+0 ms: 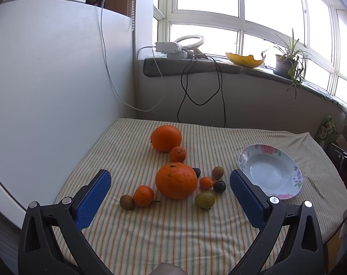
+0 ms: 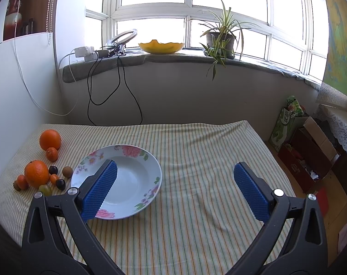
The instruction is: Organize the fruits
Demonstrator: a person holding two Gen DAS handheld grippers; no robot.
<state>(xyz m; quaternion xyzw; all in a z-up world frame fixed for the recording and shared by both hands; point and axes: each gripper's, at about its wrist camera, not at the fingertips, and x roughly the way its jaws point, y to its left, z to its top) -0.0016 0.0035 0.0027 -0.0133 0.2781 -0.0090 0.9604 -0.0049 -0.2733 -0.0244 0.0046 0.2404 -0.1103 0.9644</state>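
1. On the striped tablecloth (image 1: 173,229), left wrist view: left gripper (image 1: 171,190) hangs above the fruit pile, jaws spread wide, holding nothing. Nothing picked yet, floral plate (image 1: 271,171) empty at right.
2. Fruit sits clustered left of the plate: big orange (image 1: 175,180) in the middle, second orange (image 1: 166,138) behind it, mandarin (image 1: 177,154) touching that one, another mandarin (image 1: 143,195) beside a brown kiwi-like fruit (image 1: 127,202), plus a greenish fruit (image 1: 204,199) and dark plum-like ones (image 1: 219,186).
3. Likely first step: grab one fruit. Best to centre the jaws on the big orange's widest part and close gently; neighbours touch it and may roll.
4. Textures: pebbled orange peel, round, roll-prone; soft wrinkled cloth; knurled blue rubber pads (image 1: 93,199).
5. Right wrist view: right gripper (image 2: 174,190) also wide open and empty, hovering over the cloth, its left pad overlapping the plate (image 2: 136,158) in view.
6. Plate looks glossy, shallow, slippery ceramic; fruit pile (image 2: 37,173) lies at far left, just beside the plate rim.
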